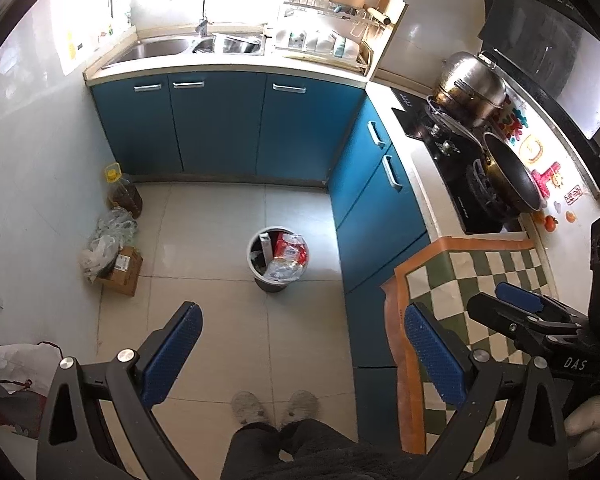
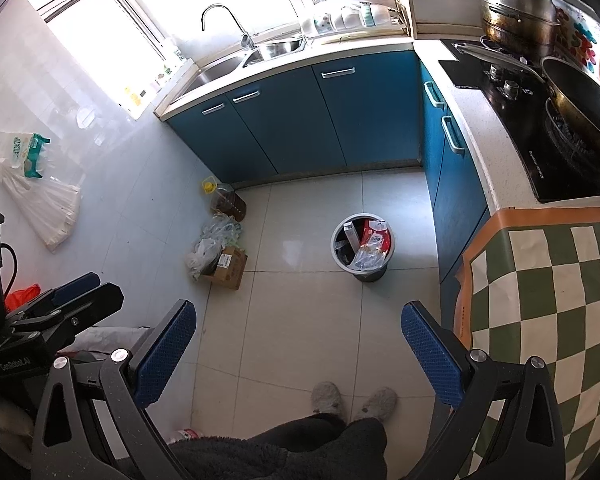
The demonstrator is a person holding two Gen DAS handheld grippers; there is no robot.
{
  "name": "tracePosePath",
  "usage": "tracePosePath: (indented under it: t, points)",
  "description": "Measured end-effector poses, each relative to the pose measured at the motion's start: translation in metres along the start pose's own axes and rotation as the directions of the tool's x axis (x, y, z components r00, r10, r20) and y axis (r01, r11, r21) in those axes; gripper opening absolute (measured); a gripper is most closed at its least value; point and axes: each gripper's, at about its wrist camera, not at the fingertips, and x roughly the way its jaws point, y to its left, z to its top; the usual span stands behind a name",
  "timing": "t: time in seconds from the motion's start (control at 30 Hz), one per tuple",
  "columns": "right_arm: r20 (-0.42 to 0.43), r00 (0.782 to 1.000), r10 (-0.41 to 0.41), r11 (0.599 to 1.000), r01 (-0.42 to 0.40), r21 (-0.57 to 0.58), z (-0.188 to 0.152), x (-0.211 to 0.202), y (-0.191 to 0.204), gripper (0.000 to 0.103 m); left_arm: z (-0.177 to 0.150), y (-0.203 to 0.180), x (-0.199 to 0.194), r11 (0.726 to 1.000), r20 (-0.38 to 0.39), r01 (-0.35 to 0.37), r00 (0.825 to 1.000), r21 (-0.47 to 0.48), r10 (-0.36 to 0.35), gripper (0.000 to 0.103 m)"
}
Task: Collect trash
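A small round grey trash bin point(image 1: 276, 260) stands on the tiled floor, stuffed with a red wrapper, clear plastic and a carton; it also shows in the right wrist view point(image 2: 362, 247). My left gripper point(image 1: 300, 354) is open and empty, held high above the floor in front of the bin. My right gripper point(image 2: 297, 354) is open and empty too, beside the checkered cloth point(image 2: 548, 312). The right gripper also shows at the right of the left wrist view point(image 1: 516, 300), over the cloth. The left gripper shows at the left of the right wrist view point(image 2: 75, 292).
Blue cabinets point(image 1: 219, 124) with a sink line the back and right. A stove with a wok point(image 1: 508, 176) and a pot sits on the right counter. A cardboard box with plastic bags point(image 1: 115, 260) and an oil jug point(image 1: 121, 192) stand by the left wall. My slippered feet point(image 1: 275, 404) are below.
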Motion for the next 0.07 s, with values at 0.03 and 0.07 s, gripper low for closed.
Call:
tracePosePath:
  t: [0.03, 0.07]
  points:
    - [0.0, 1.0, 0.001, 1.0, -0.001, 0.001, 0.0, 0.0001, -0.0003, 0.103, 0.0008, 0.0008, 0.0006, 1.0, -0.001, -0.001, 1.0, 0.004, 0.001, 0.103]
    - [-0.001, 1.0, 0.0, 1.0, 0.0, 0.002, 0.0001, 0.0008, 0.0006, 0.103, 0.002, 0.0018, 0.0007, 1.0, -0.001, 0.002, 1.0, 0.001, -0.002, 0.103]
